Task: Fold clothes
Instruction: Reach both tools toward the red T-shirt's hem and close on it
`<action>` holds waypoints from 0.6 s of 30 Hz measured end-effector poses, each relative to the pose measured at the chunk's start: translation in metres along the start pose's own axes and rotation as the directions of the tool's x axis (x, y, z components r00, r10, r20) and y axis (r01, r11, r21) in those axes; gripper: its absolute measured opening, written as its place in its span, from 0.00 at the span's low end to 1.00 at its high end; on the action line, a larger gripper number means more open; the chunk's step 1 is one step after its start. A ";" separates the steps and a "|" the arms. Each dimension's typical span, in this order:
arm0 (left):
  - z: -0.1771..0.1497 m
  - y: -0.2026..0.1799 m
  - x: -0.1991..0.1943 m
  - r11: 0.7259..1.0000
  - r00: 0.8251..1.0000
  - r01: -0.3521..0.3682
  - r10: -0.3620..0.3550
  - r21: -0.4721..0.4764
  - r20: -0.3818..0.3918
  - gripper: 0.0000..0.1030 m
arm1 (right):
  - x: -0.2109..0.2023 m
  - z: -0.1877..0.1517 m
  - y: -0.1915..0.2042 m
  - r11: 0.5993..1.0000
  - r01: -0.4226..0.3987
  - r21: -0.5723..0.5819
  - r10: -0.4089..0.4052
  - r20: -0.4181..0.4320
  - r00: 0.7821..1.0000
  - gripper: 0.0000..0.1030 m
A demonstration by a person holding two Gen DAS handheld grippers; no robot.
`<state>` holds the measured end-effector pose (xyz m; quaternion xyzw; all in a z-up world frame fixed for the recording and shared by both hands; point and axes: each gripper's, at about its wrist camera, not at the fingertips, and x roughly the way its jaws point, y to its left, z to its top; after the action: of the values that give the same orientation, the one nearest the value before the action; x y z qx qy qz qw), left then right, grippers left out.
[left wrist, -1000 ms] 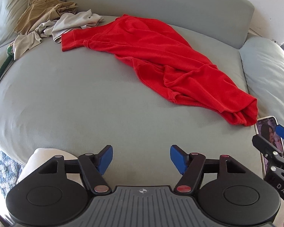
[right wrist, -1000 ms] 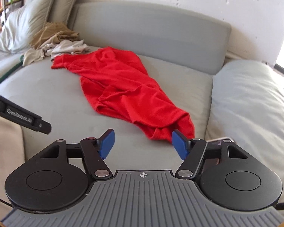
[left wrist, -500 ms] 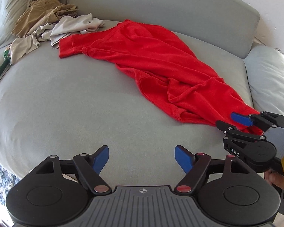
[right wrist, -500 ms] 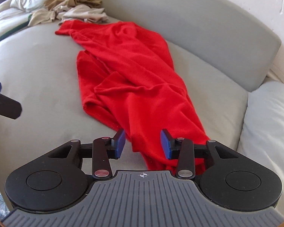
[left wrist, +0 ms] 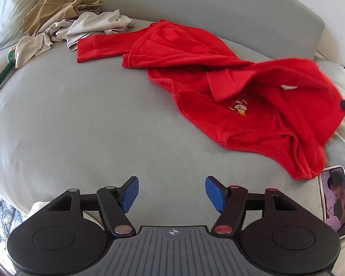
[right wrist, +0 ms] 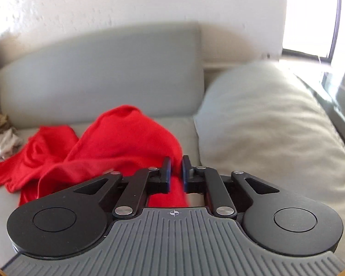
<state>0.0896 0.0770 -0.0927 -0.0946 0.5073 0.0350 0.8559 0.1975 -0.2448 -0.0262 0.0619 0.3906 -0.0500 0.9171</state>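
Observation:
A red shirt [left wrist: 241, 92] lies crumpled across the grey sofa seat [left wrist: 80, 126], one sleeve stretched toward the back left. Its right part is lifted and blurred, and a small printed figure shows underneath. In the right wrist view my right gripper [right wrist: 176, 170] has its jaws closing, and both pads press on a bunch of the red shirt [right wrist: 117, 142]. A tip of that gripper shows at the right edge of the left wrist view. My left gripper [left wrist: 171, 188] hovers over bare seat in front of the shirt, jaws closing a little with nothing between them.
A heap of tan and pale grey clothes [left wrist: 64, 20] lies at the back left beside a cushion. A phone [left wrist: 335, 197] with a lit screen rests near the shirt's lower end. A large pale pillow [right wrist: 264, 126] fills the right side, and the backrest [left wrist: 195, 2] runs behind.
My right gripper swung in, shut on the shirt's near end and pulled it up and to the right, which uncovered the print. The left gripper has hardly shifted.

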 end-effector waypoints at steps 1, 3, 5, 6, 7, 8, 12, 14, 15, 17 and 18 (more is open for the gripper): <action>0.000 0.001 0.004 1.000 1.000 0.004 -0.004 -0.003 0.001 0.61 | 0.005 -0.005 -0.006 1.000 -0.012 0.008 0.012 -0.048 0.999 0.35; 0.004 0.005 0.013 0.999 0.999 0.031 -0.031 -0.013 0.017 0.60 | 0.000 -0.022 -0.011 0.999 -0.049 0.010 0.050 -0.066 0.997 0.46; 0.012 0.014 0.025 0.995 0.996 0.081 -0.078 -0.055 0.047 0.59 | -0.005 -0.039 -0.017 0.995 -0.097 0.023 0.099 -0.090 0.991 0.56; 0.018 0.020 0.033 0.989 0.993 0.109 -0.104 -0.096 0.061 0.57 | -0.009 -0.047 -0.019 0.989 -0.143 0.050 0.147 -0.115 0.982 0.56; 0.024 0.027 0.041 0.981 0.989 0.138 -0.128 -0.136 0.077 0.53 | -0.013 -0.055 -0.021 0.979 -0.189 0.081 0.199 -0.137 0.971 0.56; 0.031 0.033 0.049 0.968 0.983 0.172 -0.157 -0.180 0.095 0.52 | -0.017 -0.064 -0.024 0.965 -0.237 0.117 0.253 -0.154 0.955 0.56; 0.056 0.049 0.081 0.907 0.955 0.289 -0.250 -0.305 0.161 0.48 | -0.035 -0.096 -0.025 0.907 -0.359 0.220 0.399 -0.177 0.900 0.56; 0.065 0.052 0.095 0.897 0.947 0.314 -0.271 -0.310 0.174 0.48 | -0.037 -0.108 -0.023 0.890 -0.376 0.257 0.426 -0.176 0.887 0.56; 0.068 0.052 0.102 0.894 0.943 0.325 -0.280 -0.309 0.180 0.48 | -0.036 -0.114 -0.024 0.880 -0.381 0.284 0.440 -0.180 0.880 0.56; 0.076 0.054 0.114 0.886 0.934 0.351 -0.305 -0.304 0.187 0.48 | -0.030 -0.126 -0.028 0.852 -0.382 0.359 0.468 -0.193 0.862 0.56; 0.080 0.054 0.118 0.880 0.927 0.371 -0.330 -0.296 0.179 0.46 | -0.025 -0.131 -0.031 0.837 -0.377 0.397 0.481 -0.201 0.854 0.56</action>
<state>0.2071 0.1414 -0.1659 -0.3219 0.4153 -0.0318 0.8502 0.0824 -0.2538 -0.1004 0.3144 0.4827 0.1014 0.8111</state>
